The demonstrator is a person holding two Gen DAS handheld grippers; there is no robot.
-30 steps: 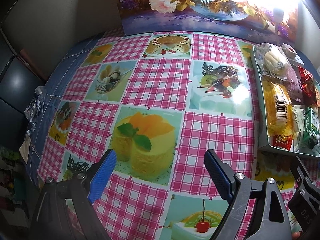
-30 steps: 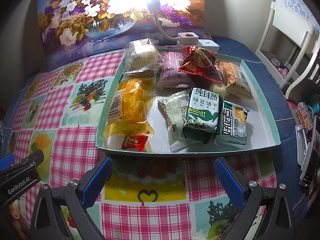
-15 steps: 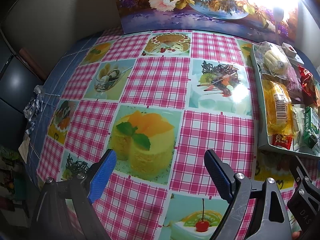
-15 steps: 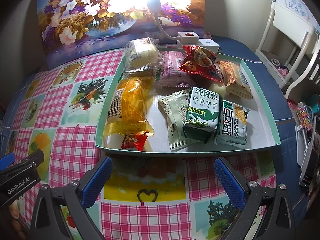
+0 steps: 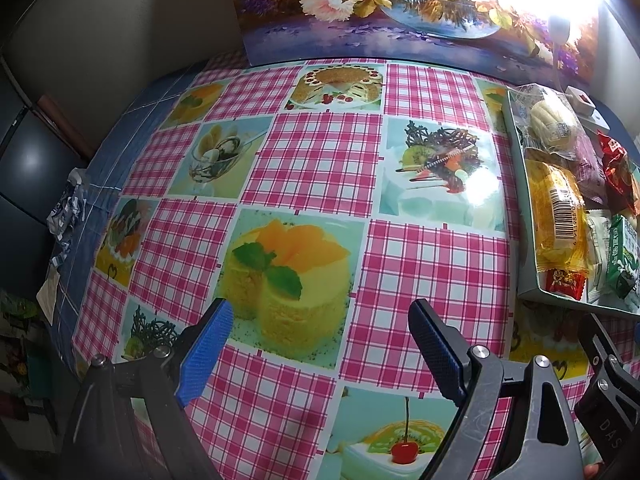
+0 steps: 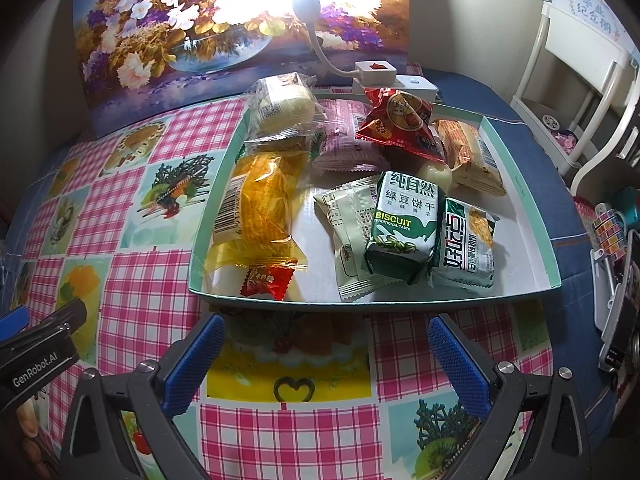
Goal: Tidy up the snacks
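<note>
A shallow white tray with a teal rim holds several wrapped snacks: a yellow cake pack, a small red candy, a green biscuit pack, a pale green pack, a red bag and a clear bun pack. My right gripper is open and empty, just in front of the tray's near rim. My left gripper is open and empty over the bare tablecloth, left of the tray.
A checked tablecloth with dessert pictures covers the table. A flower painting leans at the back. A lamp and white power strip stand behind the tray. A white chair is at the right.
Both views have shifted very slightly; the grippers stay open and empty, and nothing in the tray has moved.
</note>
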